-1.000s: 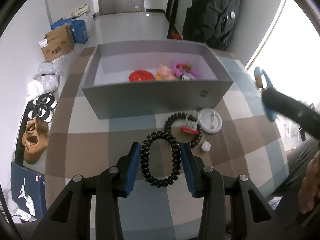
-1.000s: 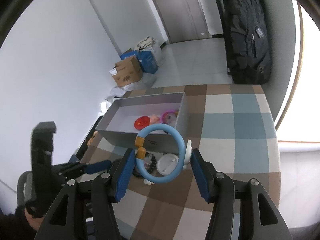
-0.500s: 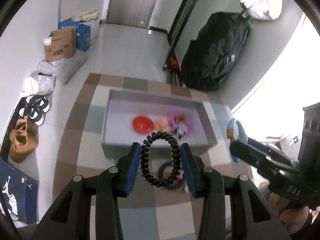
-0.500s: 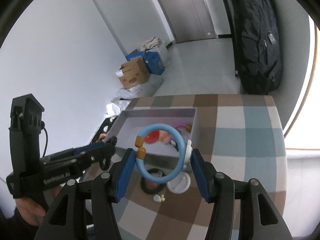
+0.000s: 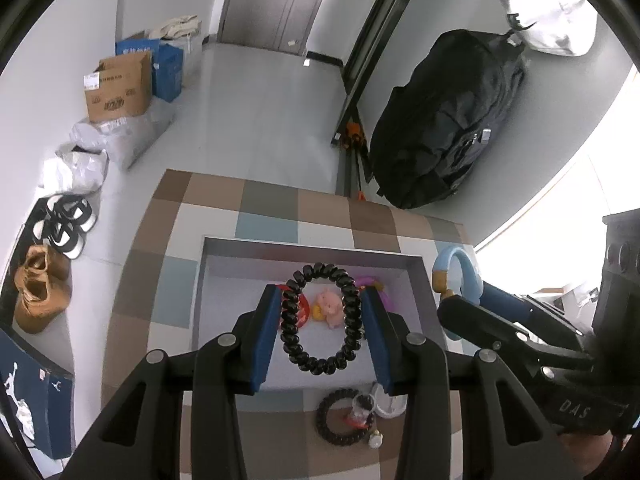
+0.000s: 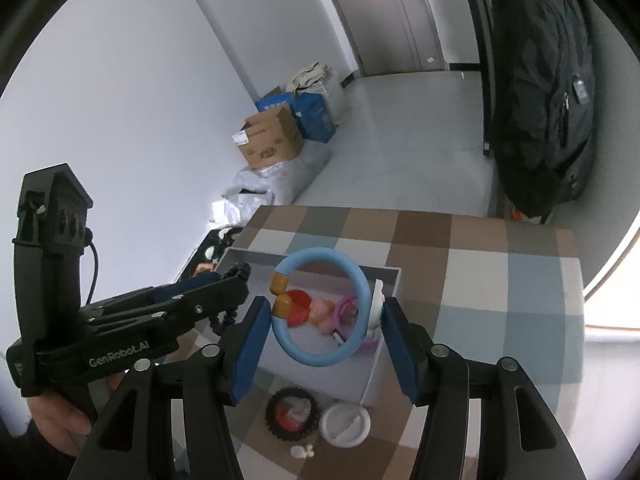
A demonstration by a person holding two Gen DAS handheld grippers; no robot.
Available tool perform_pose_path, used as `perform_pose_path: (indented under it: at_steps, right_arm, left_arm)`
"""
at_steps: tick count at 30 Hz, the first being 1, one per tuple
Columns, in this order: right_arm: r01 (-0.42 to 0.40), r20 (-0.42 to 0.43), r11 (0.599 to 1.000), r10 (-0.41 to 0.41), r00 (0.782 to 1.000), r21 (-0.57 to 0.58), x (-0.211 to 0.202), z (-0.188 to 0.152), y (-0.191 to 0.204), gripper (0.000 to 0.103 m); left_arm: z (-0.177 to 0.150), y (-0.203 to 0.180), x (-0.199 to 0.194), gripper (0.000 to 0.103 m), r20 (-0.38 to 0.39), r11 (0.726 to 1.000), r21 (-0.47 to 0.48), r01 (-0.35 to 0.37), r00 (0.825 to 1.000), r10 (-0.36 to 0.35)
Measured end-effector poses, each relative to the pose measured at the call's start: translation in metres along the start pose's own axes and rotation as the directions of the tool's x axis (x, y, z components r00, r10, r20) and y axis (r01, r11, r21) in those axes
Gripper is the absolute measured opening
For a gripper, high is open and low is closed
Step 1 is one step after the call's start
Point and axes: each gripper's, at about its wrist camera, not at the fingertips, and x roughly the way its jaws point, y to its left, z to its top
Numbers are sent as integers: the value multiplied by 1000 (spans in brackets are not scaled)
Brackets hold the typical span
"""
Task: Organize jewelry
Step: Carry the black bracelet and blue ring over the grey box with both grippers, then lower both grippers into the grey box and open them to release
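My left gripper (image 5: 320, 300) is shut on a black spiral bracelet (image 5: 290, 322), held upright between the blue pads above the grey box (image 5: 312, 246). My right gripper (image 6: 326, 312) is shut on a light blue ring (image 6: 316, 358) with two amber beads and a white charm, also above the box (image 6: 374, 364). Inside the box lie a red round piece (image 5: 303, 314), a pink pig figure (image 5: 332, 310) and a purple ring (image 6: 346, 306). The two grippers hang side by side; the right one with its blue ring (image 5: 460, 276) shows at the right of the left wrist view.
In front of the box, on the checkered table (image 5: 256, 200), lie a second black coil (image 5: 340, 416), a white round lid (image 6: 345, 424) and small white pieces (image 6: 302, 452). A black backpack (image 5: 448, 120), cardboard boxes (image 5: 118, 88) and shoes (image 5: 40, 284) are on the floor beyond.
Both grippers have travelled forward from in front of the box to above it, each still holding its ring. The left gripper has also risen and rolled a little.
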Motion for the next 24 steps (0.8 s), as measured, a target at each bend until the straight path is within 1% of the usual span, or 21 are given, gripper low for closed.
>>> perform_pose_path:
  at_steps: [7,12,17,21,23,24]
  right_arm:
    - [-15,-25,999,16,1000,42,18,-1,-12,56]
    - [-21,-22,999,22,1000,35,20,1,-10,56]
    - [-25,-20,999,26,999,38,21,0,-10,56]
    - [-20,-19,999,21,1000,41,21,-1,-11,56]
    - [-22,-15,999,22,1000,42,20,-1,-12,57]
    - [-21,-10,999,22,1000,40,20,0,-11,57]
  left_arm:
    - [7,0,12,36,-34,999,-31,-8,999,7]
    - [6,-2,18,36,-55,999,-33,-14,998,13]
    - [8,0,23,36,-72,998,-58,5,997,-9]
    - [9,4,21,36,-55,996,-82,28,998,-33]
    - [9,6,20,38,-49,994,-98,51,997,-56]
    - [10,5,21,43,-51,992,-109,63,996,-69]
